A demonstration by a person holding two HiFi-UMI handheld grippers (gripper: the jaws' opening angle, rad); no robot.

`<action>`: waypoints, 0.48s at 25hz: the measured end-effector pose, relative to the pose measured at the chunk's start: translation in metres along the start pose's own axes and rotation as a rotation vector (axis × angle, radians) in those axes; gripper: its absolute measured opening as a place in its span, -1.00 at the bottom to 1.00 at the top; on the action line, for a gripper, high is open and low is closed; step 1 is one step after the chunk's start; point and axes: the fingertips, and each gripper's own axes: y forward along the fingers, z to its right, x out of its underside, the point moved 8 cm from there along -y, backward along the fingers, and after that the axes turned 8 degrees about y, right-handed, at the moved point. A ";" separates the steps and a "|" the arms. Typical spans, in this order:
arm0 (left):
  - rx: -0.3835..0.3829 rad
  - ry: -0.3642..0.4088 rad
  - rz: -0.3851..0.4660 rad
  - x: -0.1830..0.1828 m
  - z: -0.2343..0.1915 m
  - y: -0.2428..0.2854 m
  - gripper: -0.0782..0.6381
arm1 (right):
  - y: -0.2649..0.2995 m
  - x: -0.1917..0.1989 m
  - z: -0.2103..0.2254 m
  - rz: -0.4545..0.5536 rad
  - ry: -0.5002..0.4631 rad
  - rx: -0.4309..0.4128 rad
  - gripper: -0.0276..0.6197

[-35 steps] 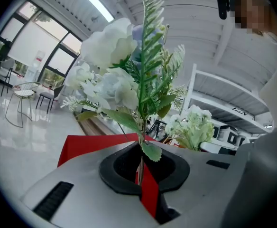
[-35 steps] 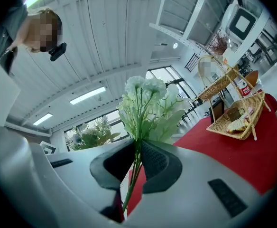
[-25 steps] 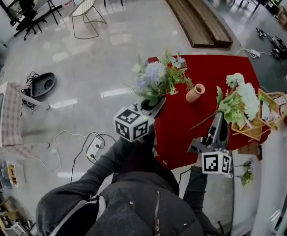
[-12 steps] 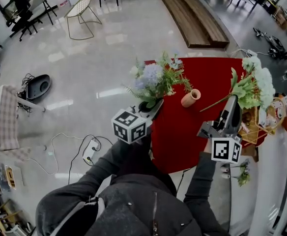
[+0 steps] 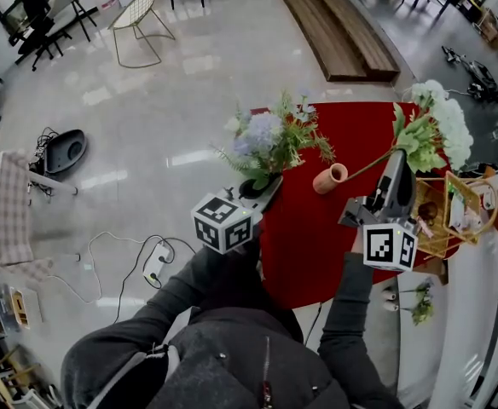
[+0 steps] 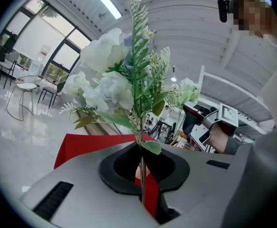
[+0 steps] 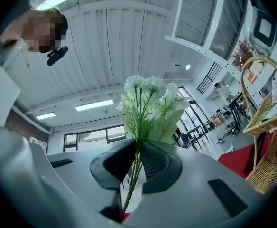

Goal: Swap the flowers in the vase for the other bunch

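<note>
A small terracotta vase [image 5: 329,178] stands on the red table [image 5: 309,245]. My left gripper [image 5: 262,187] is shut on the stems of the pale blue bunch with ferns [image 5: 270,139], held left of the vase; in the left gripper view its stem [image 6: 142,175] runs between the jaws. My right gripper [image 5: 394,175] is shut on the green stems of the white bunch [image 5: 437,133], held right of the vase. The lower stem ends slant toward the vase's mouth; I cannot tell whether they touch it. In the right gripper view the white bunch [image 7: 150,103] rises from the closed jaws.
A wicker basket [image 5: 454,224] with small items sits at the table's right edge, next to my right gripper, and shows as the basket [image 7: 266,141] in the right gripper view. A white counter runs along the far right. Cables and a power strip [image 5: 157,267] lie on the floor at left.
My right gripper has lifted the white bunch up and away from the basket, bringing its stem ends closer to the vase. The left gripper with the blue bunch has shifted only a little.
</note>
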 end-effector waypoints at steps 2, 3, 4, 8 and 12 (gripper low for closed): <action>0.003 -0.005 0.000 0.003 -0.001 0.002 -0.70 | 0.001 0.009 0.004 -0.007 0.013 0.004 -0.79; 0.004 -0.007 -0.001 0.003 -0.002 0.002 -0.70 | 0.003 0.014 0.005 -0.012 0.012 0.006 -0.79; 0.005 -0.008 -0.002 0.003 -0.003 0.003 -0.70 | 0.004 0.018 0.006 -0.019 0.005 0.009 -0.79; 0.010 -0.012 -0.004 -0.001 -0.010 0.004 -0.70 | 0.012 0.032 0.008 -0.044 -0.031 0.019 -0.79; 0.015 -0.019 0.002 -0.003 -0.014 0.008 -0.70 | 0.015 0.044 0.014 -0.062 -0.087 0.033 -0.79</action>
